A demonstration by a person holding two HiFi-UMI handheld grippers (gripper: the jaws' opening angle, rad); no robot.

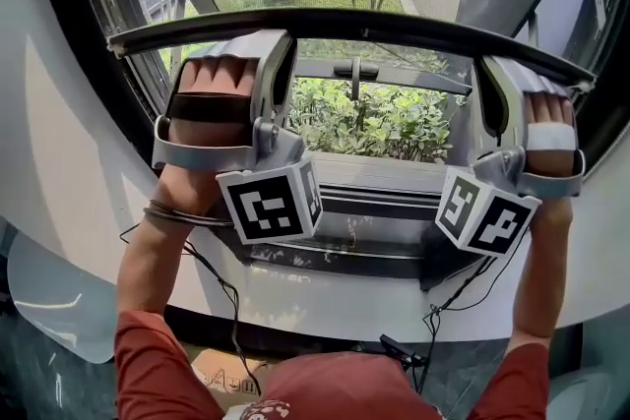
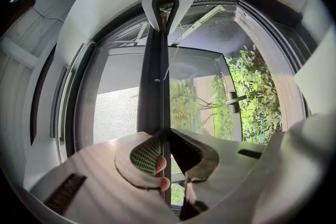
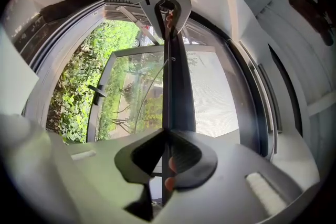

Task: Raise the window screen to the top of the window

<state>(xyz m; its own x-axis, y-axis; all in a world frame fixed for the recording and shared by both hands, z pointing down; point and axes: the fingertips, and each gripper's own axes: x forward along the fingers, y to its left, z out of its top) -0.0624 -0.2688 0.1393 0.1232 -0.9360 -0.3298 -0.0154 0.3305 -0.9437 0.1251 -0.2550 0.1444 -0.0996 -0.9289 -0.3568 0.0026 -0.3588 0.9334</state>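
The window screen's dark bottom bar [image 1: 374, 23] runs across the head view above the opened window. My left gripper [image 1: 278, 38] is shut on the bar near its left end, and my right gripper [image 1: 492, 64] is shut on it near the right end. In the left gripper view the jaws [image 2: 164, 136] pinch the bar [image 2: 153, 76], which runs off to the other gripper [image 2: 165, 0]. Grey screen mesh [image 2: 115, 113] hangs on one side of the bar. The right gripper view mirrors this: the jaws [image 3: 167, 136] clamp the bar [image 3: 176, 76] beside the mesh [image 3: 210, 97].
Below the bar the outer window pane with its black handle [image 1: 354, 71] stands ajar over green shrubs [image 1: 384, 118]. The dark window frame and tracked sill [image 1: 394, 202] lie under the grippers. White wall [image 1: 59, 162] flanks the window. Cables [image 1: 226, 300] hang from my arms.
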